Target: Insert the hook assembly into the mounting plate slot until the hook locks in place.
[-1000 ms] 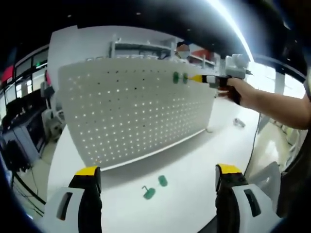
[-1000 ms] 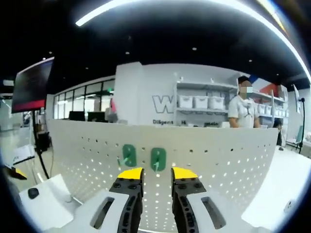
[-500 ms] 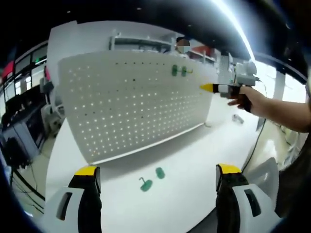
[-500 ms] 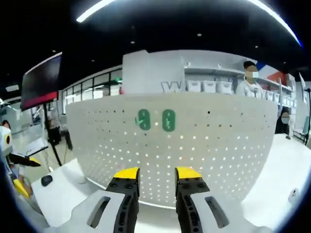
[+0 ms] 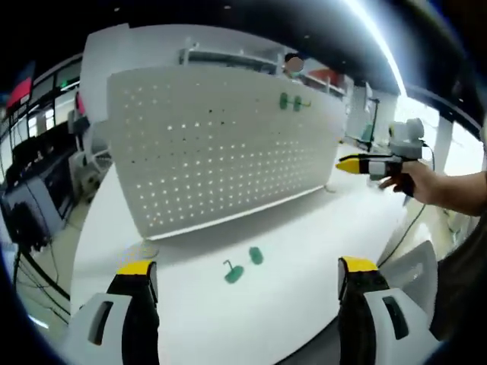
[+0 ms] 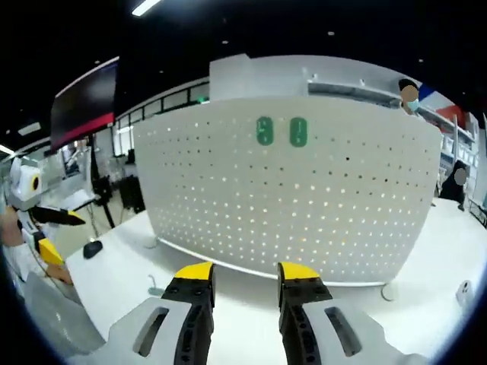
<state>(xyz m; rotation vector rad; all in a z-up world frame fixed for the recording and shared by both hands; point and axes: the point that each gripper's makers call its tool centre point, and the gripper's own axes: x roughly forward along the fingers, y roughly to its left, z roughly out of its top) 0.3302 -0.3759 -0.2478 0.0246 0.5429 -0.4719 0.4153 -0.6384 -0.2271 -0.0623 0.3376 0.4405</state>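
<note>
- while two green hooks are seen seated high on the pegboard, two loose hooks lie on the white table before it.
- right gripper is held narrowly parted, nothing gripped.
- left gripper is spread wide, nothing held.
- next hook should be gripped by its body, prongs kept square to the holes.

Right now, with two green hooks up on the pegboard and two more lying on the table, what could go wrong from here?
The loose green hooks lie on the bare white table between the left hand-held gripper and the pegboard; a careless sweep could knock them away. The right hand-held gripper looks empty and stands off the board, so it must reach across for the next hook. The mounted hooks sit high, where pushing may tip the board.
</note>
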